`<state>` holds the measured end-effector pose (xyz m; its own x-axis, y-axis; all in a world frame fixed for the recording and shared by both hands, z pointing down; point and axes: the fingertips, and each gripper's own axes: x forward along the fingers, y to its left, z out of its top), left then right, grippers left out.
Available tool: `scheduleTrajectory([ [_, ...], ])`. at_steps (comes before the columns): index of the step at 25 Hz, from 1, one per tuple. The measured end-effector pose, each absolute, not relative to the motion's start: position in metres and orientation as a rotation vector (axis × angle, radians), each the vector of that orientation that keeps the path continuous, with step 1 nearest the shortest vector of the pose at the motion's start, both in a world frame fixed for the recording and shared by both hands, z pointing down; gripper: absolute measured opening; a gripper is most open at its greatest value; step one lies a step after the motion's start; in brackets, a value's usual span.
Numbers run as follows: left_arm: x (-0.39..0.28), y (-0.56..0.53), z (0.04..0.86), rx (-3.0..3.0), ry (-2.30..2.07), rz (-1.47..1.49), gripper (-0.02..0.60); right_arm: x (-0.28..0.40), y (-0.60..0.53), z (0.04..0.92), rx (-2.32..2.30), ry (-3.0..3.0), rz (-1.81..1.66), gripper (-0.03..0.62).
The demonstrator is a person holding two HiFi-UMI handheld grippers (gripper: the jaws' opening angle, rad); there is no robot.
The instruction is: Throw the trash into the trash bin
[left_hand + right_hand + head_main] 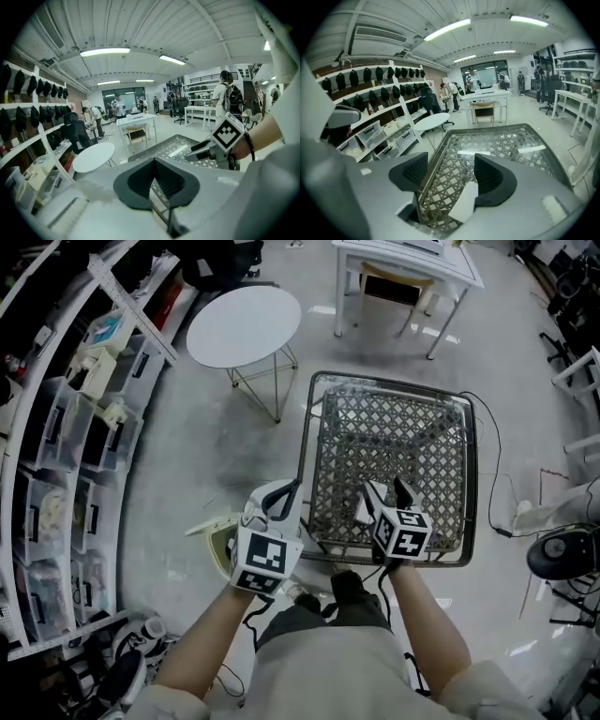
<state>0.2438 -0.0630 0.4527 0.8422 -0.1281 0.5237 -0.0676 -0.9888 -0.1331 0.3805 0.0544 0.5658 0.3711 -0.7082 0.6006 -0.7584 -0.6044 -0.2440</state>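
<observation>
- My head camera looks steeply down on the lattice table (403, 437).
- Cameras on my left tongs (281, 495) and right tongs (386, 488) skim it closely.
- All share it and the round table (244, 326).

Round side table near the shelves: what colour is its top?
Plain white round tabletop; it shows best in the head view.

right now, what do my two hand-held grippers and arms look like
The left hand-held gripper and right hand-held gripper are white-bodied with black ribbed pads. Each carries a white cube with black square markers and trails a black cable. Forearms are bare; the shirt is pale beige.
</observation>
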Motion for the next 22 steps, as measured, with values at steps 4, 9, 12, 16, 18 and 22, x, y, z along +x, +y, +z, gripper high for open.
scheduleTrajectory([
  [4, 0.245, -0.059, 0.508, -2.902, 0.147, -0.977, 0.002, 0.379, 0.068, 0.617, 2.536, -1.27, 1.149, 0.333],
  [9, 0.244, -0.056, 0.556, -2.921, 0.114, -1.131, 0.003, 0.378, 0.08, 0.671, 2.527, -1.156, 1.31, 0.367],
  [12, 0.241, -0.058, 0.576, -2.942, 0.109, -1.222, 0.003, 0.371, 0.082, 0.698, 2.498, -1.095, 1.415, 0.403],
  [16, 0.237, -0.055, 0.596, -2.949, 0.108, -1.294, 0.002, 0.366, 0.086, 0.727, 2.463, -0.995, 1.516, 0.403],
  [18, 0.234, -0.053, 0.603, -2.947, 0.106, -1.323, 0.002, 0.365, 0.09, 0.74, 2.438, -0.947, 1.555, 0.404],
  [22, 0.227, -0.049, 0.611, -2.957, 0.114, -1.352, 0.003, 0.363, 0.094, 0.756, 2.387, -0.901, 1.596, 0.403],
])
